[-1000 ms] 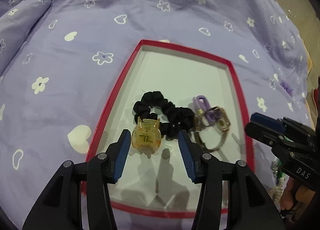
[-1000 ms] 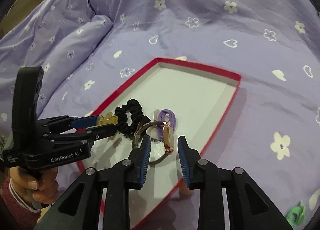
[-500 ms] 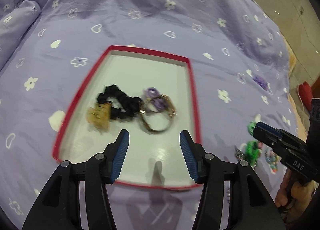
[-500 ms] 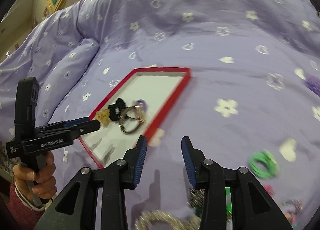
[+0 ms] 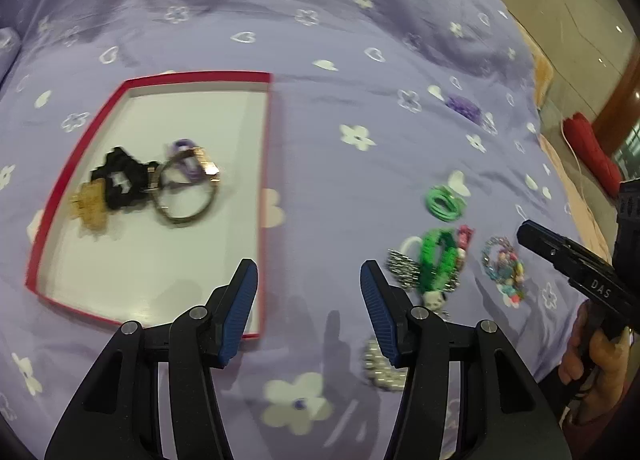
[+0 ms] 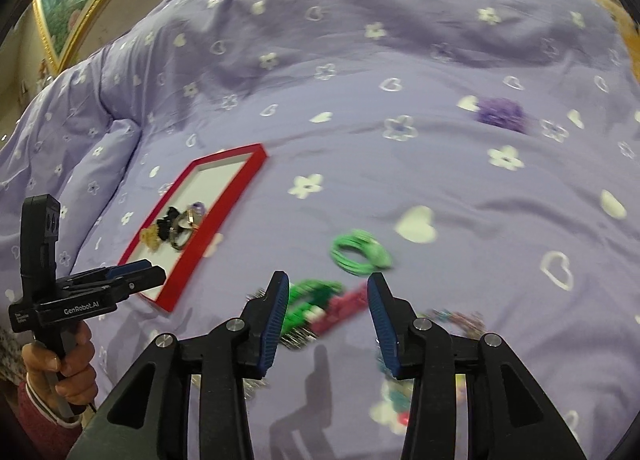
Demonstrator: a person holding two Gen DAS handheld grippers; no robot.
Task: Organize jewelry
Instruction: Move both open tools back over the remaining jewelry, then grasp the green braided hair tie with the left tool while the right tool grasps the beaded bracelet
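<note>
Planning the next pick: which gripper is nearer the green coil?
Right. The right gripper hovers just short of the green coil; the left gripper sits farther off, between it and the tray.

Left wrist cam sits low over the purple bedspread point(image 5: 360, 59), looking forward past its own fingers, red tray point(image 5: 267, 179) close on its left side. Right wrist cam is further back and higher, facing toward the bed's pillow end, tray point(image 6: 224, 203) small at left. Both catch the tray and the green hair ties point(image 5: 444, 201) point(image 6: 358, 252).

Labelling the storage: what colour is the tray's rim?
Red rim, white inside; clearest in left wrist view.
</note>
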